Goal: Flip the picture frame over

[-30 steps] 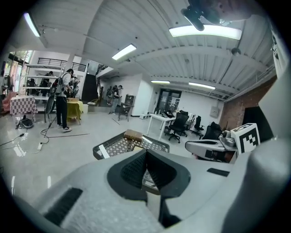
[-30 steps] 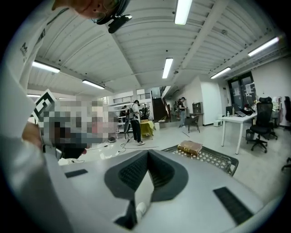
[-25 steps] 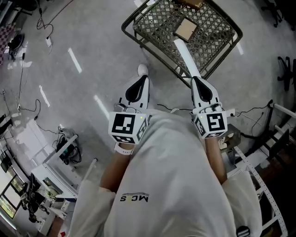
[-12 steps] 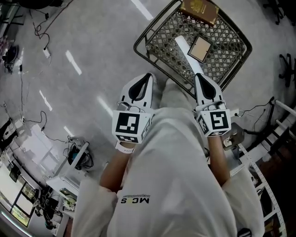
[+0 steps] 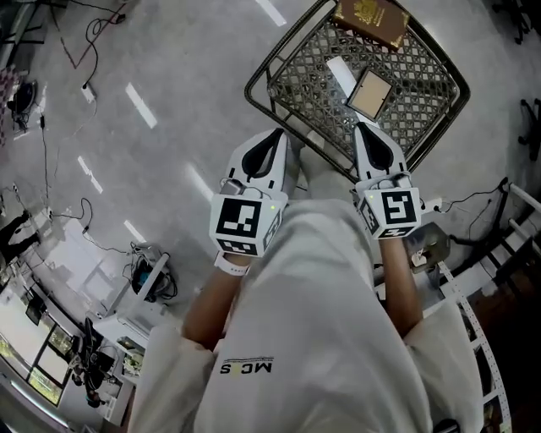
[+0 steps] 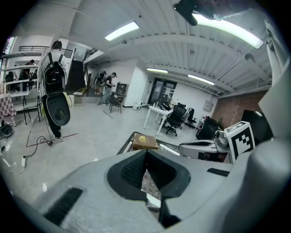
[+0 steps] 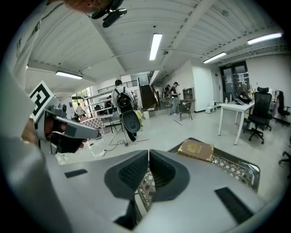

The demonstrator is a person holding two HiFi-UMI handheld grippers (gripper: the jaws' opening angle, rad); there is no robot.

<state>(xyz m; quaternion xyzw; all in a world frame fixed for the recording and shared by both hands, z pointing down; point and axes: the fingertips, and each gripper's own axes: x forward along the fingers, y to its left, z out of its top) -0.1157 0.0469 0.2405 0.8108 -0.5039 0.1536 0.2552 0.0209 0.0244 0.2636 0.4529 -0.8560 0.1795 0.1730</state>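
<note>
Looking down on one picture frame (image 5: 370, 93) lying flat on the mesh floor of one wire basket (image 5: 304, 76), with its tan face turned up inside a darker rim. Being nearly square, with the long axis slanting from upper right to lower left in the head view and the lower end pointing toward the right gripper (image 5: 360, 127). Counting three things resting in that basket: the frame, one brown book (image 5: 372, 19) with a gold emblem lying against the far rim, and one white strip (image 5: 341, 72) lying just beside the frame on its left, contact between them not being clear. Holding two grippers side by side, both clenched with tips meeting and pinching nothing. Hovering the right gripper just inside the basket's near rim, close to the frame's lower end but apart from it. Hovering the left gripper (image 5: 276, 134) just outside that rim, over the grey floor (image 5: 169, 84), well apart from the frame.
</note>
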